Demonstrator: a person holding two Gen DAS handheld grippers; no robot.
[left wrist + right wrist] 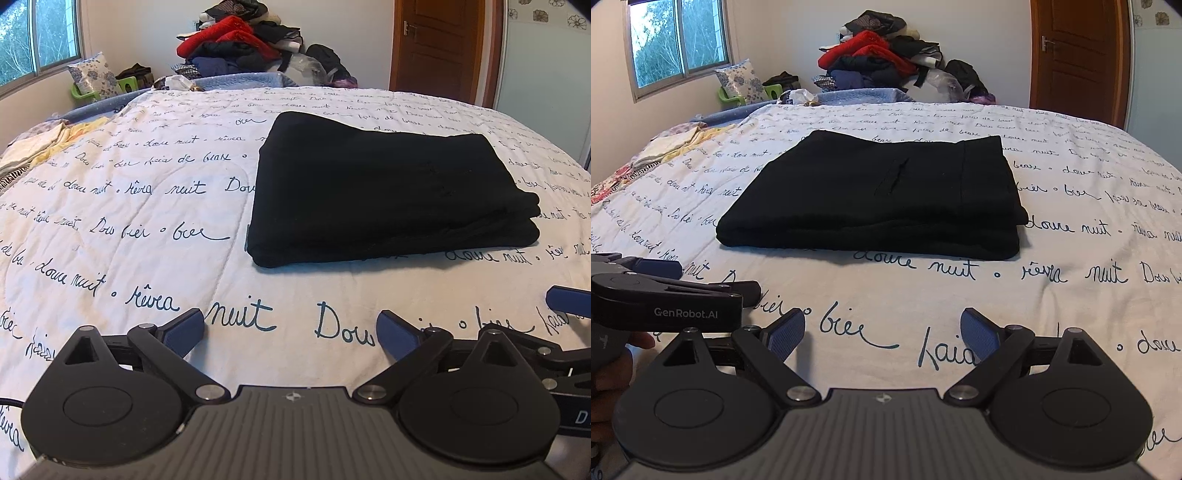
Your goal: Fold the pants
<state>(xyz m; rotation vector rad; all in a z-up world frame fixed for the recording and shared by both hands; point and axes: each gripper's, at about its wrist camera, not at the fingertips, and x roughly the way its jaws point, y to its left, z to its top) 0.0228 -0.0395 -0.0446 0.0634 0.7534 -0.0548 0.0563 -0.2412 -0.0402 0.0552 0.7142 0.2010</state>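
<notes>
Black pants [384, 188] lie folded into a flat rectangular stack on the white bedspread with script writing [147, 229]; they also show in the right wrist view [879, 199]. My left gripper [291, 328] is open and empty, held back from the pants near the bed's front. My right gripper [882, 332] is open and empty, also short of the pants. The left gripper shows at the left edge of the right wrist view [665, 284], and a blue fingertip of the right gripper shows at the right edge of the left wrist view [565, 301].
A pile of clothes [236, 44] is heaped against the far wall. Light folded cloths [44, 147] lie at the bed's left edge. A floral pillow [94, 75] and green stool sit under the window; a wooden door [439, 48] stands at the back right.
</notes>
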